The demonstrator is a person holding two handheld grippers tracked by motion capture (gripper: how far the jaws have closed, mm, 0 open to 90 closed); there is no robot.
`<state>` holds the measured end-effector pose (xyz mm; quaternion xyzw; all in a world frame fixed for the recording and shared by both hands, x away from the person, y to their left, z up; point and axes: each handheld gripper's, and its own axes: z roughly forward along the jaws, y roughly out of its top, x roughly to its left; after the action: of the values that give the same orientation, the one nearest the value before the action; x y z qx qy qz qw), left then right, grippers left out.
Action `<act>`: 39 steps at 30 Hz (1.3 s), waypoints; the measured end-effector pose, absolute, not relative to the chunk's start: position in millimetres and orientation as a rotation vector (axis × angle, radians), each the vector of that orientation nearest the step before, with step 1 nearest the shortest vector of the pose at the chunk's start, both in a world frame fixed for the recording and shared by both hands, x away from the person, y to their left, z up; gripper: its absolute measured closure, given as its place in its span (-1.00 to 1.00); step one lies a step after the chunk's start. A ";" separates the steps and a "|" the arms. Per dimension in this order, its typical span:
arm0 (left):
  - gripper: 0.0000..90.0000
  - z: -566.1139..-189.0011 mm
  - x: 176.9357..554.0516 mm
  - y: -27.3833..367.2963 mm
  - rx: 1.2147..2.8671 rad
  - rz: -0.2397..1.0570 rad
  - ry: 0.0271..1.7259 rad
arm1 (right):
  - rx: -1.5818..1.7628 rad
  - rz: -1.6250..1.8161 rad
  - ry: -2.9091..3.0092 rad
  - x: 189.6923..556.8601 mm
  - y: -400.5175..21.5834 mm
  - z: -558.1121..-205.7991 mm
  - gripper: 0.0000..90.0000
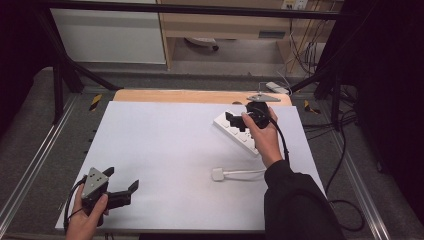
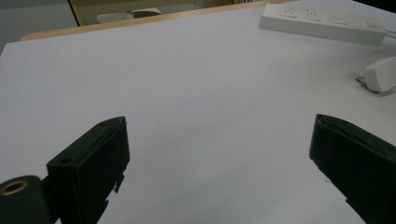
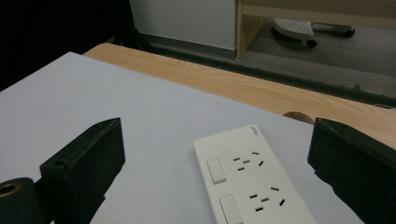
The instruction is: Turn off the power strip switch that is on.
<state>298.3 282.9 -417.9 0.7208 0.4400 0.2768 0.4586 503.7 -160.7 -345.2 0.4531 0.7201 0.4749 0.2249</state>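
Note:
A white power strip lies at the back right of the white table sheet; its sockets and switches face up in the right gripper view. My right gripper hovers open just over the strip's far end, nothing between its jaws. A white plug adapter with its white cable lies nearer the front, right of centre, also visible in the left gripper view. My left gripper rests open at the front left corner, empty, pointing toward the power strip.
A bare wooden strip of tabletop runs along the far edge of the sheet. A grey plate and a small white device sit at the back right corner. Black cables hang off the right side.

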 end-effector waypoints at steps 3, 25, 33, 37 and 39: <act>-0.89 -417.9 298.5 283.5 1.779 0.681 1.080 | 1.247 1.311 1.977 499.7 -164.7 -345.1 -0.89; -0.89 -418.4 298.3 283.4 1.783 0.688 1.081 | 1.192 1.414 1.840 446.7 -217.7 -336.8 -0.90; -0.89 -418.6 298.1 283.3 1.775 0.689 1.088 | 1.173 1.427 1.814 425.6 -238.4 -333.1 -0.88; -0.89 -418.4 297.9 283.5 1.774 0.689 1.088 | 1.168 1.432 1.799 416.1 -248.2 -332.7 -0.86; -0.89 -418.2 297.9 283.7 1.775 0.692 1.088 | 1.160 1.423 1.800 411.9 -252.7 -334.3 -0.86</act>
<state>297.9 283.7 -418.2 0.7198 0.4414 0.2806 0.4564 411.9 -252.7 -334.3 0.4328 0.6717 0.5312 0.2816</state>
